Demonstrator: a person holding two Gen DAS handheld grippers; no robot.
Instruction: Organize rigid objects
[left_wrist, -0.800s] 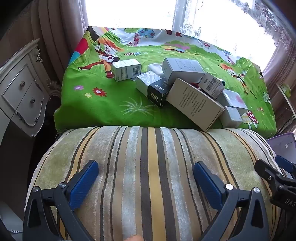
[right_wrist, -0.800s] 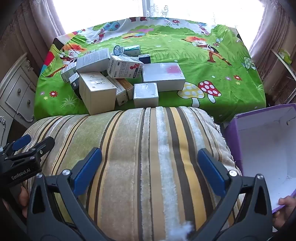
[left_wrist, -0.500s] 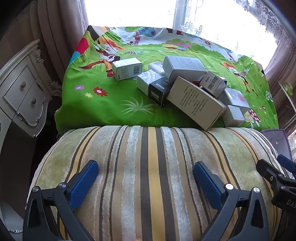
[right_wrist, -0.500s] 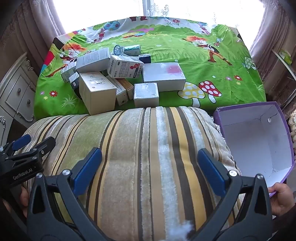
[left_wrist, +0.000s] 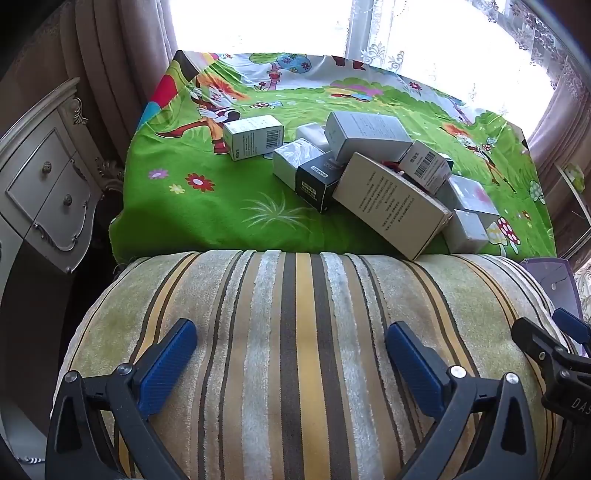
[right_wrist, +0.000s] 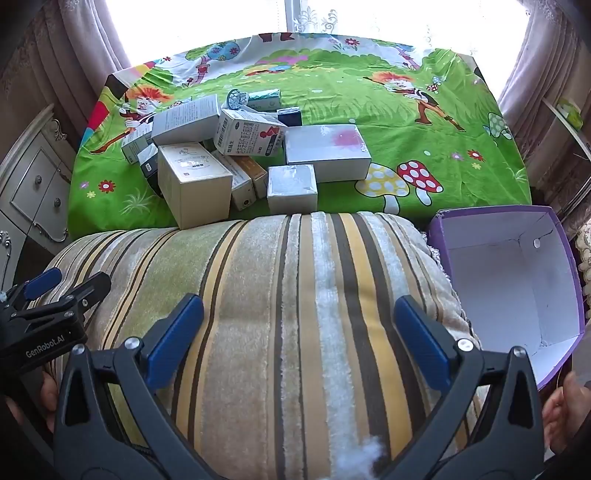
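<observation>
The heap of cardboard boxes (right_wrist: 236, 155) lies on the green cartoon-print cloth (right_wrist: 369, 92) that covers the counter, crowded toward the cloth's near-left part as the right wrist view shows it; several boxes lean on each other, and the tall cream box (right_wrist: 194, 184) and the small silver box (right_wrist: 291, 188) stand right at the cloth's near edge, just beyond the striped cushion (right_wrist: 295, 314). To the right of the heap the cloth is bare out to its far and right edges, with a mushroom print (right_wrist: 417, 177) there. The open purple box (right_wrist: 517, 280), white inside, sits off the heap's right, beside the cushion's right end; a hand (right_wrist: 557, 406) shows at its near corner. Left of the heap stands a pale carved drawer chest (left_wrist: 44, 192). Both tools hang over the cushion, angled downward toward it. The left tool (left_wrist: 291, 365) has its blue pads wide apart with nothing between them, and the right tool (right_wrist: 299, 339) likewise. Legible writing: "GenRobot.AI" on the left tool's body in the right wrist view, and barcodes on the white box (left_wrist: 255, 136) in the left wrist view.
</observation>
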